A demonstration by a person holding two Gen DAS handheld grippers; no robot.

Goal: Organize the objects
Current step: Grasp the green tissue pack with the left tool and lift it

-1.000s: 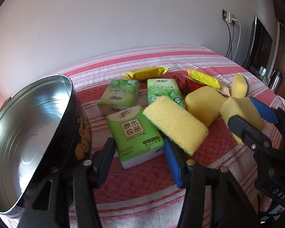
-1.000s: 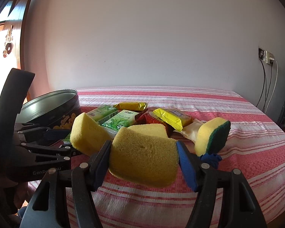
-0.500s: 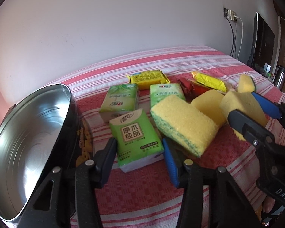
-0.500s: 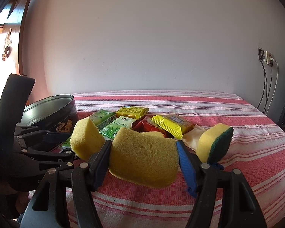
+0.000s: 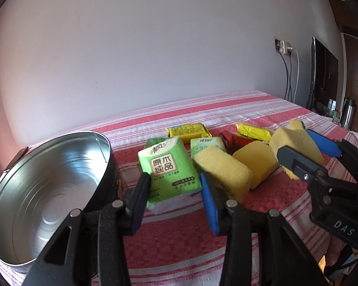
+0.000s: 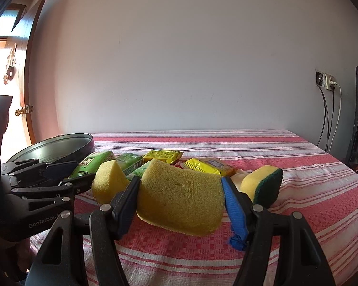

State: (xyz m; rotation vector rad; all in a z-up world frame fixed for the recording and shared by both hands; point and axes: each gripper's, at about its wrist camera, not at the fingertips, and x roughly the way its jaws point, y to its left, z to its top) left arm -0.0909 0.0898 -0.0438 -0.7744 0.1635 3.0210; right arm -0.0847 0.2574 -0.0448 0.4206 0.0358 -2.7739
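A: Which step is in hand, judging by the round metal tin (image 5: 47,190)?

B: Loading it, most likely. The left gripper (image 5: 176,190) sits just right of the tin with its jaws pinching a green tissue pack (image 5: 170,169). The jaws have just been closing, and the pack is between them, its sides pressed by both pads. The pack looks tipped up at its far end, though whether it has cleared the striped cloth (image 5: 179,245) is hard to tell.

A: And the other hand?

B: The right gripper (image 6: 179,197) is farther from the tin, beyond the left one. Its jaws are clamped on a yellow sponge (image 6: 181,202), which bulges between the pads.

A: What else lies past the tin?

B: More green tissue packs, a second sponge (image 5: 223,171) touching the held pack's right side, a third one (image 5: 255,162) behind that, yellow snack packets (image 5: 188,131) toward the wall, and a green-backed sponge (image 6: 262,186) farthest from the tin.

A: So what does the next move call for?

B: Probably a lift and a swing left over the tin's rim, then a release into its empty bottom. The pack is soft, so the squeeze should stay firm. The neighbouring sponge may drag along as the pack leaves.
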